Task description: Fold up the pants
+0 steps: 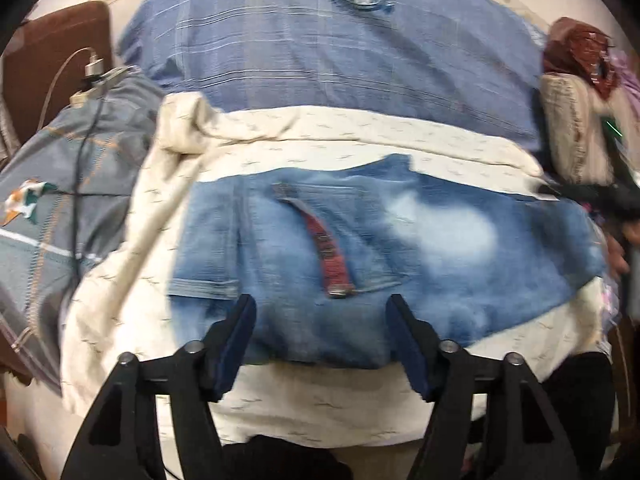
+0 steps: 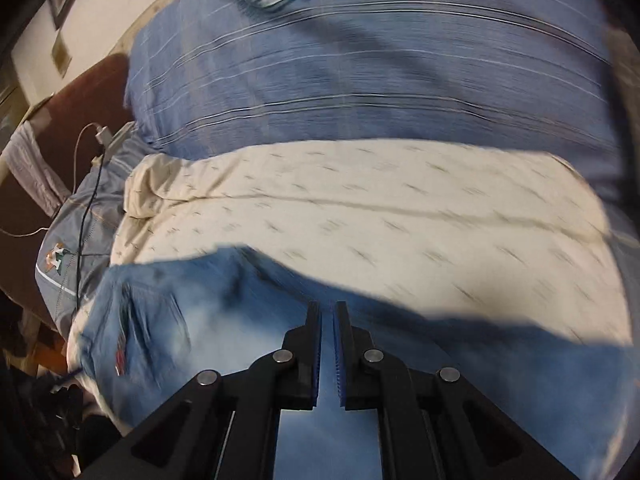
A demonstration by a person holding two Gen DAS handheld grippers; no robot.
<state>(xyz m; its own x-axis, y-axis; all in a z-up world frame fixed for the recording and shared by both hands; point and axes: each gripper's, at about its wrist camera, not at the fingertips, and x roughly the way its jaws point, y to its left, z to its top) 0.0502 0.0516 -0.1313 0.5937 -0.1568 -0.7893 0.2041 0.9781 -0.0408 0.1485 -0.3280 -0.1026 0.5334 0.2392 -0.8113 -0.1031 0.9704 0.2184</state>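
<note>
Faded blue jeans [image 1: 360,240] lie folded into a broad block on a cream sheet [image 1: 132,280], with a red strap [image 1: 328,248] across the pocket. My left gripper [image 1: 320,304] hovers open over the jeans' near edge, and its pads touch no cloth. In the right wrist view the jeans [image 2: 168,320] look blurred, and their denim spreads under and to the right of my right gripper [image 2: 328,308]. That gripper's jaws stand shut, with a thin sliver of denim showing between the pads. In the left wrist view a dark gripper part and a hand [image 1: 618,248] show at the jeans' right end.
A blue striped blanket [image 1: 320,60] covers the far side of the bed. A grey checked quilt [image 1: 60,200] with a charger cable [image 1: 86,120] lies at the left, beside a brown headboard [image 1: 52,60]. Piled cloth and cushions [image 1: 580,120] sit at the right.
</note>
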